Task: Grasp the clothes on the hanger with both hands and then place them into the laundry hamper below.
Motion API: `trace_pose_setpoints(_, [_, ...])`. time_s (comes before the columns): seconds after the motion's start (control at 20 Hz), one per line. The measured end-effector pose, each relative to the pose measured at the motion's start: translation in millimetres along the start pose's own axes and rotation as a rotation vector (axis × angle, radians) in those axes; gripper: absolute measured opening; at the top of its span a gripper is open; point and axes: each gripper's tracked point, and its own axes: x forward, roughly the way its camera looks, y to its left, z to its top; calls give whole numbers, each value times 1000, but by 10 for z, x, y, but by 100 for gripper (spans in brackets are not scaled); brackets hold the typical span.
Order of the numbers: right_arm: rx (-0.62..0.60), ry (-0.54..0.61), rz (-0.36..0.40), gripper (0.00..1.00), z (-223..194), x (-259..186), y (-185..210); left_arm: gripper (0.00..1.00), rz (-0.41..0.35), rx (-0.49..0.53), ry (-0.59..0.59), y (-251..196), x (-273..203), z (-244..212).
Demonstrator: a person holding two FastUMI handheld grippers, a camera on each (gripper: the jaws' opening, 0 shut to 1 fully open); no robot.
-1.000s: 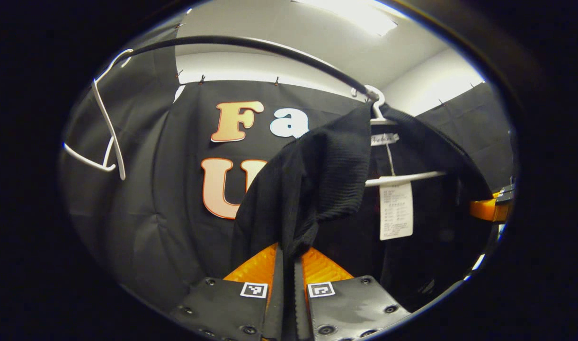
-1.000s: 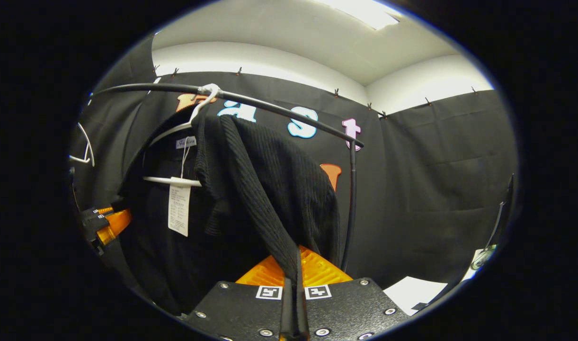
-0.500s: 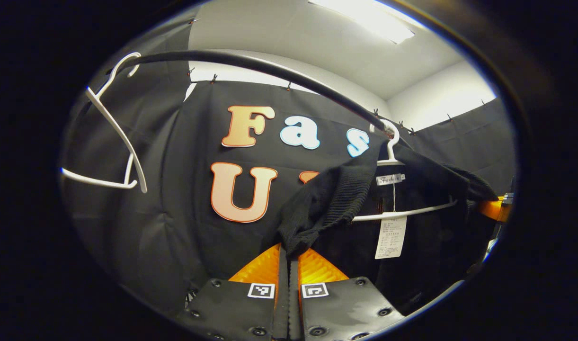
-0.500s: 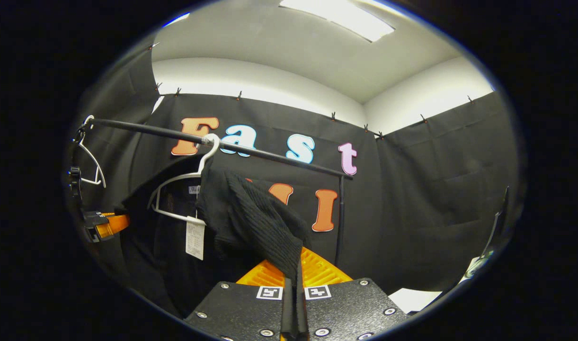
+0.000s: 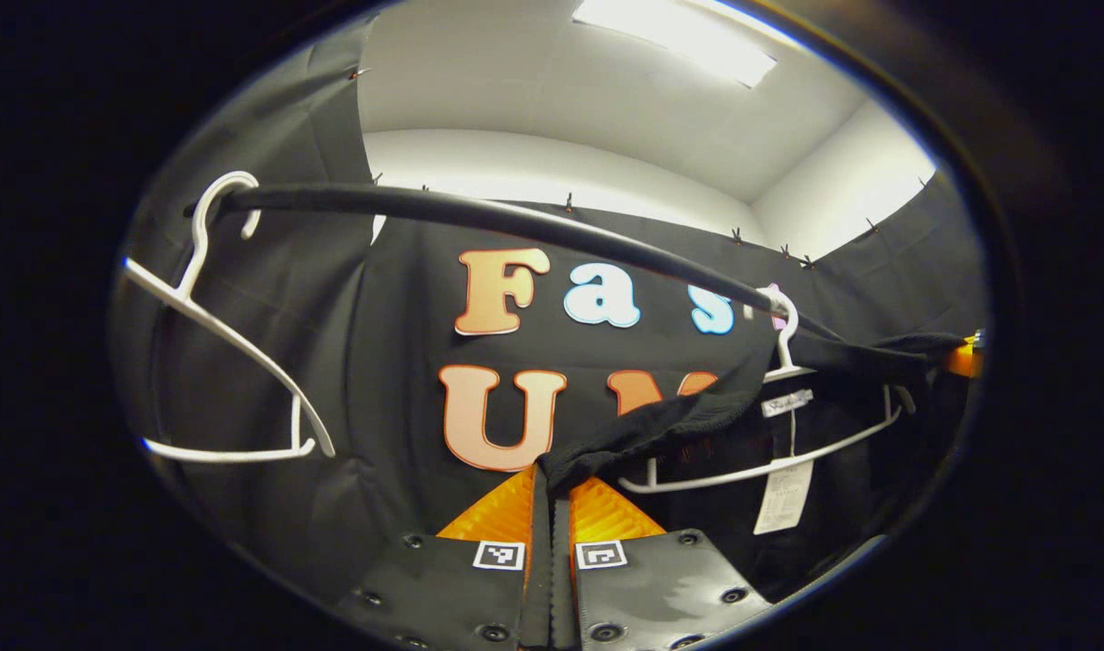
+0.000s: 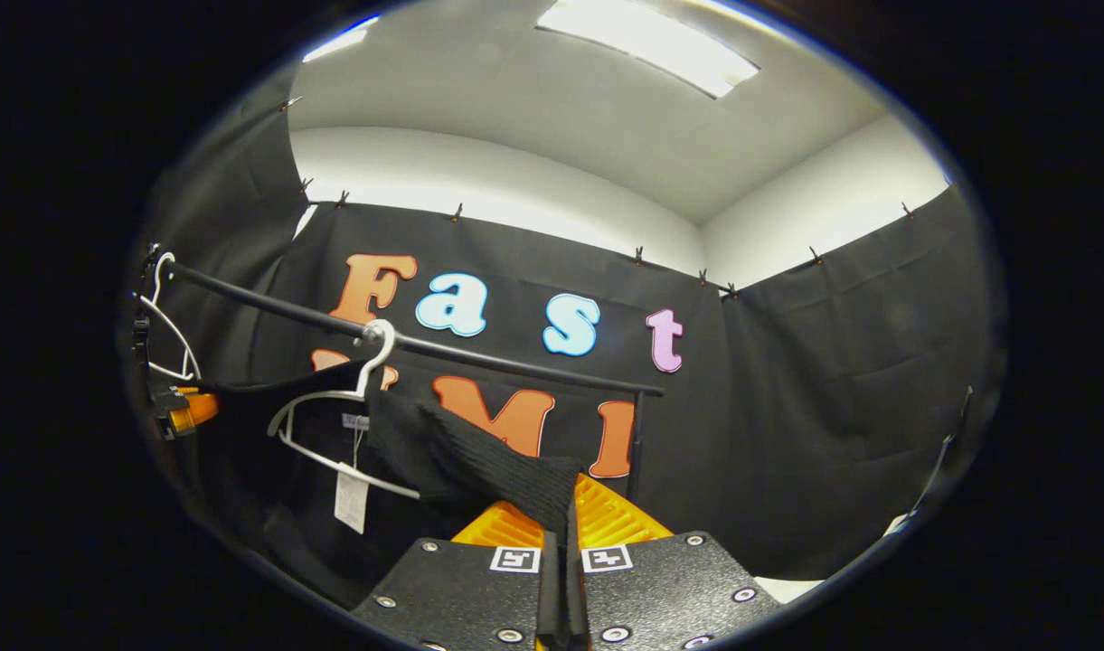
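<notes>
Clothes (image 5: 687, 418): soft, limp knit; we've got both grippers, L (image 5: 552, 493) & R (image 6: 565, 524), clenched on its 2 shoulders, hanger (image 5: 769, 461) inside.

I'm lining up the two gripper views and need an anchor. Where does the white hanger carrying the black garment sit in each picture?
Left gripper view: the white hanger sits right of centre, its hook on the black rail, the black garment draped from it.
Right gripper view: the hanger sits left of centre, hooked on the same rail.
Shared landmark: the white tag hanging below the hanger, also at.
</notes>
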Motion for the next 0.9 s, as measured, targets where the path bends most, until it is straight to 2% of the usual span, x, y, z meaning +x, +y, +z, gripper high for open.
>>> trace_pose_setpoints(0.3, [13, -5, -15, 2, 158, 489, -272, 7, 51, 38, -44, 157, 329, 153])
trace_pose_setpoints(0.35, [9, 5, -14, 0, 126, 579, -294, 7, 56, 40, -55, 160, 368, 158])
trace_pose_setpoints(0.4, [4, 13, -15, 2, 98, 667, -327, 7, 63, 43, -63, 161, 389, 152])
trace_pose_setpoints(0.65, [12, 40, -12, 2, -121, 963, -437, 7, 102, 70, -114, 189, 455, 90])
trace_pose_setpoints(0.9, [26, 17, 47, 3, -257, 1088, -403, 7, 134, 67, -92, 269, 749, -7])
